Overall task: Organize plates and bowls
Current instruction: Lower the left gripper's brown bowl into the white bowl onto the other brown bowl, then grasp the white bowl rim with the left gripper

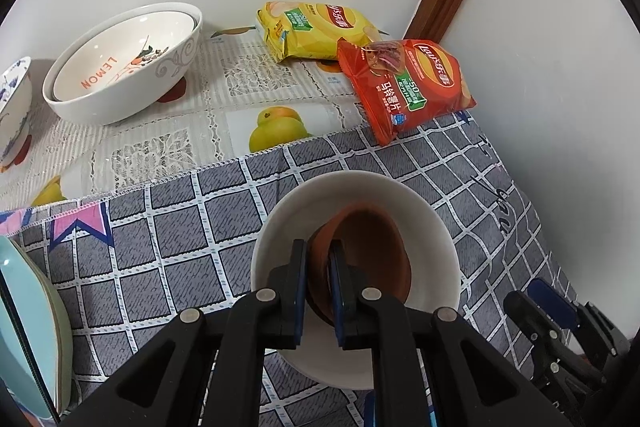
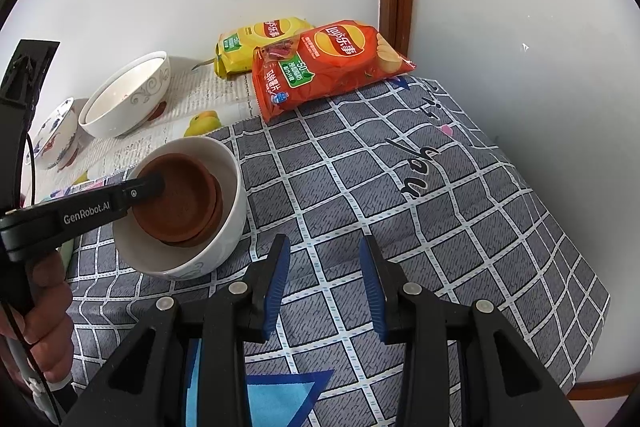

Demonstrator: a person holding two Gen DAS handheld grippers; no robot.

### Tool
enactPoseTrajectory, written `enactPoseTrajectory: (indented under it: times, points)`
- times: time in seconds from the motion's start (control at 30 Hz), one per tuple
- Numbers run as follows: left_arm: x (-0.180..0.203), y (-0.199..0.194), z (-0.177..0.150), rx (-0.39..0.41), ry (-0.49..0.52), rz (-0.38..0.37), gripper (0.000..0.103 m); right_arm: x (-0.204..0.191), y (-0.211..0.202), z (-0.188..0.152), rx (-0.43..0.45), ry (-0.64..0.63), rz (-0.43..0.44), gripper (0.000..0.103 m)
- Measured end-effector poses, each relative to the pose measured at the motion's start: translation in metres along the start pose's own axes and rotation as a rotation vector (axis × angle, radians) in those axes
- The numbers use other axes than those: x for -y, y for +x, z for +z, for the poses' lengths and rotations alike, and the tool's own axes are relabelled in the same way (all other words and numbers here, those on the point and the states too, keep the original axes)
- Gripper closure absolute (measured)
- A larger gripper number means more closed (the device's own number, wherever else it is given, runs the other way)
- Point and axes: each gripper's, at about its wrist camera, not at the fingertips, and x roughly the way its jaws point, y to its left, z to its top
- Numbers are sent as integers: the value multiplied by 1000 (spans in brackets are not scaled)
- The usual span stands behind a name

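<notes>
Both grippers are showing the same build: matte black plastic linkage arms with round silver rivets at the pivots. Left gripper (image 1: 319,291) jaws are wearing dark blue pads; right gripper (image 2: 325,287) pads are brighter blue and ribbed. Left gripper's side is carrying white "GenRobot.AI" lettering, one small screw, black cable trailing by the hand (image 2: 44,323).
</notes>
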Motion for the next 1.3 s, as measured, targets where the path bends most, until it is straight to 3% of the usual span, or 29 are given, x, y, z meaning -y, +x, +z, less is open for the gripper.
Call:
enactPoseTrajectory:
  times: [0.37,0.7,0.83,1.17,1.3]
  points:
    - [3,0,-2,-19,28,14,92,-2,1,0,-5,2,12,67]
    - [4,-33,1,46,45,2,88,-3,-2,11,14,21,67,67]
    - [-1,-43,2,57,38,17,81,-8,-5,17,26,14,104,67]
    - [-20,-36,-4,1,-6,70,81,-32,12,28,-9,-29,203,68]
    - [-23,-28,-4,-18,-13,70,80,-35,29,27,-50,-4,217,74]
